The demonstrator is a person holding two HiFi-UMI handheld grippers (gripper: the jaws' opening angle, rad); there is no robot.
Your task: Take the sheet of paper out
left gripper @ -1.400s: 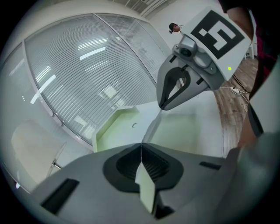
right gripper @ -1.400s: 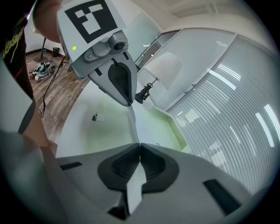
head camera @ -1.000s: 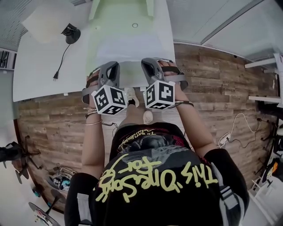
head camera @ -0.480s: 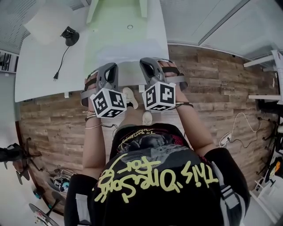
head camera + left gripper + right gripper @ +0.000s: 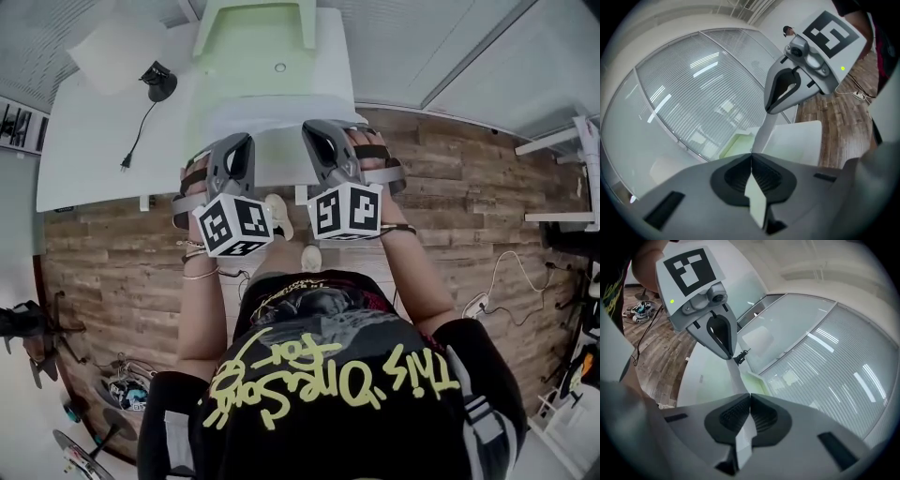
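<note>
The sheet of paper (image 5: 281,145) is pale and thin, stretched between both grippers above the near end of the green tray (image 5: 253,47). My left gripper (image 5: 240,145) is shut on its left edge, and my right gripper (image 5: 324,141) is shut on its right edge. In the left gripper view the closed jaws (image 5: 751,157) pinch the sheet (image 5: 757,201), which runs edge-on up to the right gripper (image 5: 780,101). From the right gripper view its jaws (image 5: 750,397) clamp the sheet (image 5: 743,441), which leads to the left gripper (image 5: 723,345).
The tray lies on a white table (image 5: 103,150). A black adapter (image 5: 159,82) with a cable and plug (image 5: 125,161) sits on the table's left, beside a white sheet (image 5: 117,52). Wood floor (image 5: 469,187) lies below and to the right. Glass walls with blinds (image 5: 693,93) stand beyond.
Both grippers have risen together with the sheet held between them; the sheet now hangs higher over the tray's near end.
</note>
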